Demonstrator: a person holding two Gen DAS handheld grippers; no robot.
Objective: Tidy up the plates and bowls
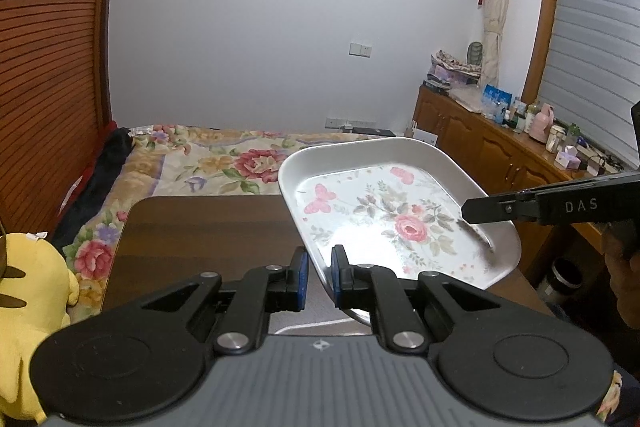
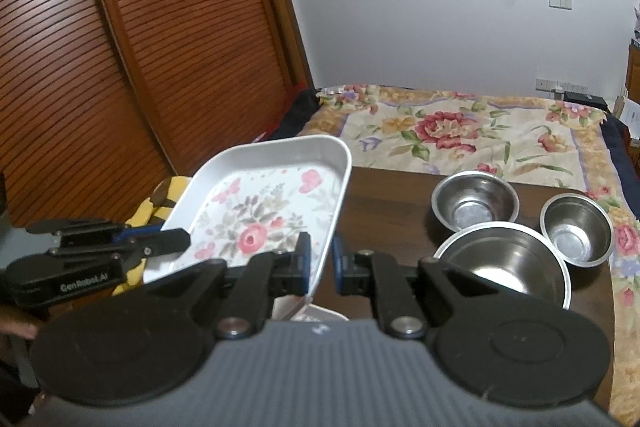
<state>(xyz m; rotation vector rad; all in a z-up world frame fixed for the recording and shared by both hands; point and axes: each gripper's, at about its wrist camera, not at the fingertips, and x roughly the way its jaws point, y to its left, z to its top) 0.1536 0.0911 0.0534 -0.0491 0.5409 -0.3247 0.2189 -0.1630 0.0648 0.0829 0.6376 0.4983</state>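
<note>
1. Both grippers are carrying the floral tray [image 1: 384, 223] above the dark wooden desk [image 1: 208, 239]. The left gripper [image 1: 319, 277] is pinching the tray's near-left rim between nearly closed jaws, and the right gripper [image 2: 320, 269] is doing the same on the opposite rim.

2. The tray is hanging tilted in the air, clear of the desk, with nothing lying in it.

3. The step in hand looks like placing the tray, probably as the base for the plates and bowls.

4. The next move is calling for both hands to level the tray together and lower it onto a bare part of the desk, keeping both pinches firm until it is resting flat; letting one side go early would likely be swinging the tray down.

5. Only the right wrist view is showing the three steel bowls: a large bowl [image 2: 506, 265] nearest, a medium bowl [image 2: 474, 201] behind it and a small bowl [image 2: 576, 229] to the side, all standing upright on the desk close together.

6. Only the left wrist view is showing the bare left half of the desk, a yellow plush toy [image 1: 30, 311] beside it, and the cluttered wooden cabinet [image 1: 496, 151] along the far wall.

7. Both views are showing the floral bedspread [image 2: 460, 131] beyond the desk.
</note>
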